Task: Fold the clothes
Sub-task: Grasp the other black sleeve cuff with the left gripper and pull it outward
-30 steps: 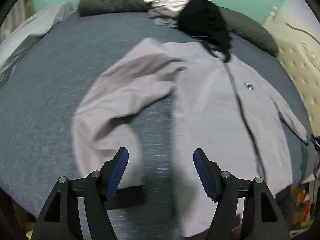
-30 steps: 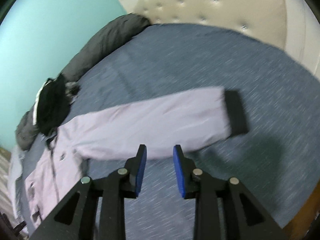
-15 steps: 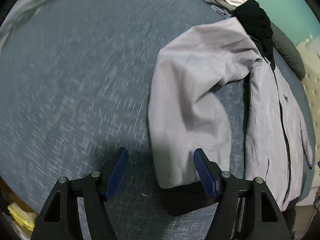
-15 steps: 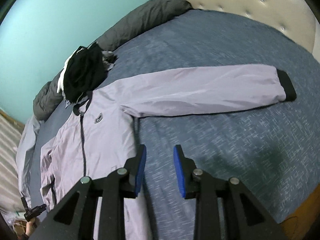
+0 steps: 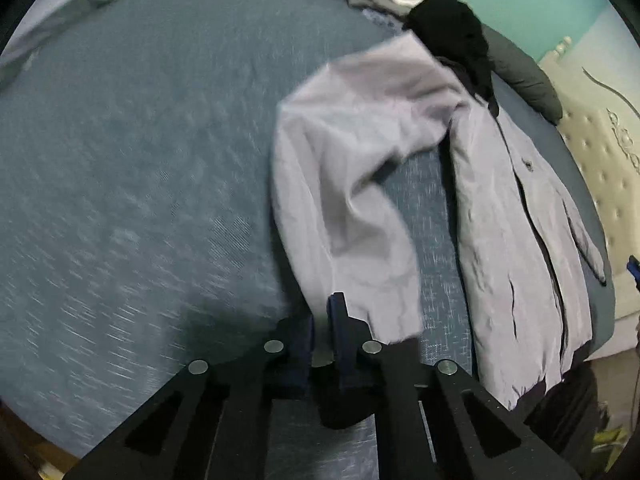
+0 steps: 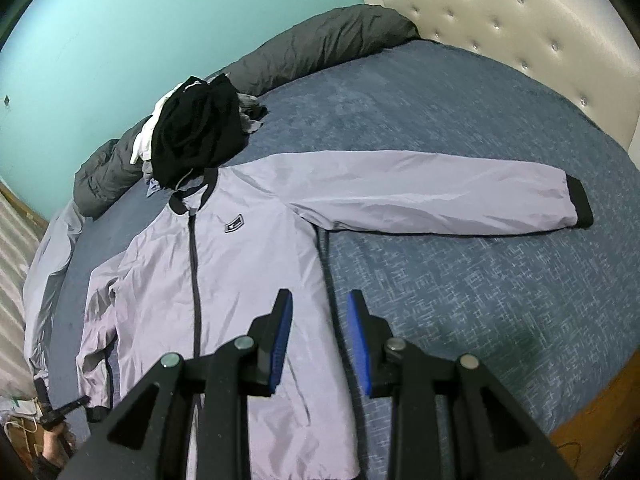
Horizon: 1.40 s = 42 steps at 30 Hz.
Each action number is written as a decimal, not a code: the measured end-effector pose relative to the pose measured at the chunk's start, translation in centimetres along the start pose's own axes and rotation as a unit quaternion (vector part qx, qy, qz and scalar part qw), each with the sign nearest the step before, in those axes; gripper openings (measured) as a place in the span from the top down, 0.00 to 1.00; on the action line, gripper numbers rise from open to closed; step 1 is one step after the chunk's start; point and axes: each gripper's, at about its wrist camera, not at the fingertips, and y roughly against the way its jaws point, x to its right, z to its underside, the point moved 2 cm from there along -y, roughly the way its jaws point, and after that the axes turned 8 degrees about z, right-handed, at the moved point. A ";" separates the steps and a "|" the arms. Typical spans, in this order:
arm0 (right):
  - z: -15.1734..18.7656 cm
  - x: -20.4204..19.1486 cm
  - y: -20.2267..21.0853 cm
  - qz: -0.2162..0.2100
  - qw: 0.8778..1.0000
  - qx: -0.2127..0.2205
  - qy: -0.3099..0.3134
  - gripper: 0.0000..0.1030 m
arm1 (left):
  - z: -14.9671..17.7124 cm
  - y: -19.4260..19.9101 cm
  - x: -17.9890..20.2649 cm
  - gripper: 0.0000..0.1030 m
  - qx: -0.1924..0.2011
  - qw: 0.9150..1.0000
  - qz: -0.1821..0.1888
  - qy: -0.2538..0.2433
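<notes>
Folding has barely begun: the jacket (image 6: 224, 280) lies spread on the bed (image 6: 460, 300). The left gripper (image 5: 322, 320) pinches a sleeve (image 5: 344, 216) end near the bed's edge; the right gripper (image 6: 318, 320) hangs part-open, empty.

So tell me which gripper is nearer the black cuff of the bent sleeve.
Left. The left gripper is shut right at the bent sleeve's black cuff. The right gripper hovers open over the jacket body's edge, away from that cuff.

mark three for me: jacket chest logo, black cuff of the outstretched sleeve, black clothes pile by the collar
chest logo (image 6: 233, 223), right wrist view, middle of the dark patch.
black cuff (image 6: 579, 201), right wrist view, middle of the ribbed band at the sleeve's end.
black clothes pile (image 6: 196, 132), right wrist view, top of the black garment.
</notes>
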 end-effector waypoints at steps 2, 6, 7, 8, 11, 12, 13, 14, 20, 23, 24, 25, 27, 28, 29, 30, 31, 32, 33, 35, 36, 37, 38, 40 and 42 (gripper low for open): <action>0.1 -0.5 0.2 0.000 1.000 0.001 0.003 0.73 | -0.6 1.9 -0.8 0.94 0.012 1.000 -0.010 -0.007; 0.3 -1.8 0.5 -0.002 1.000 0.002 0.011 0.73 | -2.7 4.7 -3.1 0.97 0.017 0.998 -0.052 -0.029; 0.3 -2.1 0.6 -0.002 1.000 0.003 0.012 0.73 | -3.1 5.4 -3.8 0.97 0.017 0.997 -0.070 -0.037; 0.3 -2.3 0.6 -0.004 1.000 0.003 0.013 0.73 | -3.5 5.9 -4.3 0.97 0.018 0.995 -0.084 -0.043; 0.4 -3.3 0.9 -0.006 1.000 0.006 0.018 0.73 | -4.6 7.2 -5.1 0.98 0.023 0.992 -0.113 -0.053; 0.4 -3.6 1.0 -0.007 1.000 0.006 0.020 0.73 | -4.8 7.7 -5.4 0.98 0.025 0.991 -0.119 -0.055; 0.4 -3.8 1.0 -0.007 1.000 0.006 0.022 0.73 | -5.1 8.1 -5.7 0.98 0.026 0.991 -0.119 -0.055; 0.5 -4.1 1.0 -0.008 1.000 0.006 0.023 0.73 | -5.4 8.5 -6.0 0.98 0.028 0.991 -0.120 -0.055; 0.6 -4.9 1.2 -0.006 0.999 0.006 0.031 0.73 | -6.5 8.8 -7.8 0.98 0.023 0.991 -0.122 -0.046; 0.7 -5.1 1.3 -0.003 0.999 0.006 0.034 0.73 | -6.5 8.0 -9.5 0.90 0.021 0.991 -0.128 -0.026; 0.7 -5.2 1.3 -0.001 0.999 0.006 0.035 0.73 | -6.3 7.7 -10.0 0.85 0.024 0.991 -0.131 -0.021; 0.8 -5.2 1.2 0.000 0.999 0.005 0.035 0.73 | -6.1 7.5 -10.4 0.82 0.026 0.990 -0.134 -0.015; 0.8 -5.3 1.2 0.000 0.999 0.005 0.035 0.73 | -5.5 7.3 -11.1 0.63 0.037 0.990 -0.137 -0.003; 0.9 -5.4 1.2 0.000 0.999 0.005 0.036 0.73 | -5.1 7.3 -11.4 0.59 0.043 0.990 -0.132 0.005; 0.9 -5.4 1.2 0.000 0.999 0.005 0.037 0.73 | -4.6 7.4 -11.7 0.50 0.050 0.991 -0.125 0.017; 1.0 -5.5 1.2 0.000 0.999 0.004 0.038 0.73 | -4.2 7.4 -12.1 0.46 0.057 0.991 -0.118 0.029; 1.1 -5.5 1.1 0.000 0.999 0.004 0.039 0.73 | -3.7 7.5 -12.4 0.45 0.064 0.991 -0.112 0.040; 1.2 -5.6 1.0 0.000 0.999 0.003 0.039 0.73 | -3.2 7.5 -12.8 0.43 0.070 0.991 -0.104 0.052; 1.2 -5.6 1.0 0.000 0.999 0.002 0.040 0.73 | -2.6 7.4 -13.1 0.39 0.074 0.991 -0.098 0.061; 1.4 -5.7 0.9 0.000 0.999 0.000 0.041 0.73 | -1.9 7.2 -13.8 0.38 0.078 0.990 -0.098 0.071; 1.5 -5.9 0.8 0.000 0.999 -0.001 0.042 0.73 | -1.6 7.1 -14.1 0.38 0.080 0.989 -0.097 0.077; 1.6 -6.1 0.8 -0.001 0.999 -0.001 0.044 0.73 | -1.2 7.0 -14.4 0.38 0.082 0.989 -0.091 0.084; 1.7 -6.3 0.7 -0.002 0.999 -0.002 0.046 0.73 | -1.0 6.9 -14.6 0.38 0.083 0.989 -0.085 0.091; 1.9 -6.7 0.6 -0.003 0.999 -0.004 0.049 0.73 | -0.6 6.6 -15.0 0.38 0.086 0.989 -0.067 0.103; 2.0 -7.1 0.5 -0.005 0.999 -0.005 0.051 0.73 | -0.4 6.4 -15.2 0.39 0.087 0.989 -0.056 0.109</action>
